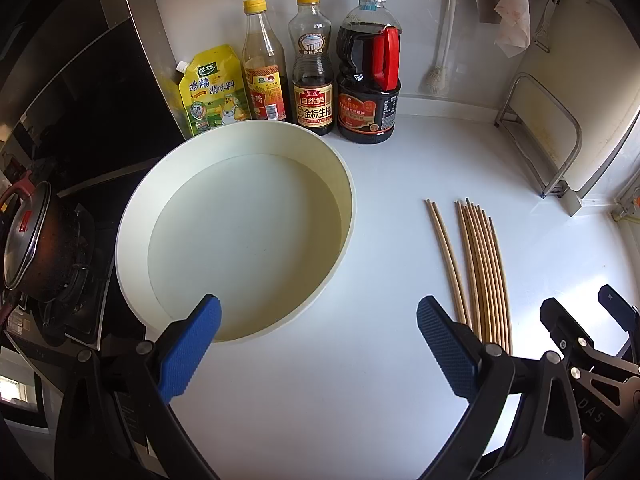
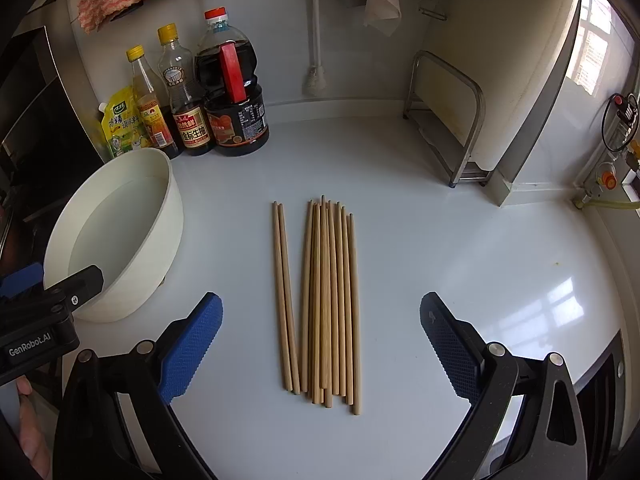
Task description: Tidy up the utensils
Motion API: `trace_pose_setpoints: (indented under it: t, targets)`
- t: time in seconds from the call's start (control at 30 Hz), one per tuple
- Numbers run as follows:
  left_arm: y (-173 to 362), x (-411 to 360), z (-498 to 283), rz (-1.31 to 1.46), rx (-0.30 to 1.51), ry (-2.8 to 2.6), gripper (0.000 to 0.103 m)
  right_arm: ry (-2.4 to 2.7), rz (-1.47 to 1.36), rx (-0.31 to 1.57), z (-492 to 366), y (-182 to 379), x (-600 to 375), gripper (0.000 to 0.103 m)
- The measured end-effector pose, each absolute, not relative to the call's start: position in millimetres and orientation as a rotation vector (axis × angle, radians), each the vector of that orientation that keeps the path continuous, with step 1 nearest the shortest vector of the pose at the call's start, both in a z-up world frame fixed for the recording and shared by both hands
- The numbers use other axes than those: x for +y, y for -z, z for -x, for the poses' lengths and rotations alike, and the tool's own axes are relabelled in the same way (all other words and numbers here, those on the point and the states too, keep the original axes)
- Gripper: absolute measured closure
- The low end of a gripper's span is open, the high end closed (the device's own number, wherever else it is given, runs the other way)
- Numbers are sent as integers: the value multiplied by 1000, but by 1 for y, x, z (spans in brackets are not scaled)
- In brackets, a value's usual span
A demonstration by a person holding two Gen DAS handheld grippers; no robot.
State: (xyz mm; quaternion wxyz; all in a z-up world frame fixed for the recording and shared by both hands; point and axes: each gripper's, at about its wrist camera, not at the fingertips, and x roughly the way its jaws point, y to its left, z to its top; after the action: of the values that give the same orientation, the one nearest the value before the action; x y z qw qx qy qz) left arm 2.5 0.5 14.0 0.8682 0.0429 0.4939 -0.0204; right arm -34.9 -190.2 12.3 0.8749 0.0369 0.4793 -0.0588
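Note:
Several wooden chopsticks (image 2: pixel 328 300) lie side by side on the white counter, a pair (image 2: pixel 286 300) set slightly apart on their left. They also show in the left wrist view (image 1: pixel 480 272). A cream round basin (image 1: pixel 240 232) holding water stands left of them; it also shows in the right wrist view (image 2: pixel 116 236). My left gripper (image 1: pixel 318 344) is open and empty, at the basin's near rim. My right gripper (image 2: pixel 320 344) is open and empty, straddling the near ends of the chopsticks from above.
Sauce bottles (image 1: pixel 312 64) and a yellow seasoning pouch (image 1: pixel 214 88) stand behind the basin against the wall. A metal rack with a cutting board (image 2: pixel 452 120) stands at the back right. A stove with a pot (image 1: pixel 36 240) is to the left.

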Motion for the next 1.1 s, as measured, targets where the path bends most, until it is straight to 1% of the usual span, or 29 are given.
trace_pose_setpoints:
  t: [1.1]
  targets:
    - [-13,4,4,-87,1028,42,6,123,-80,1004,33,-12,-189,8]
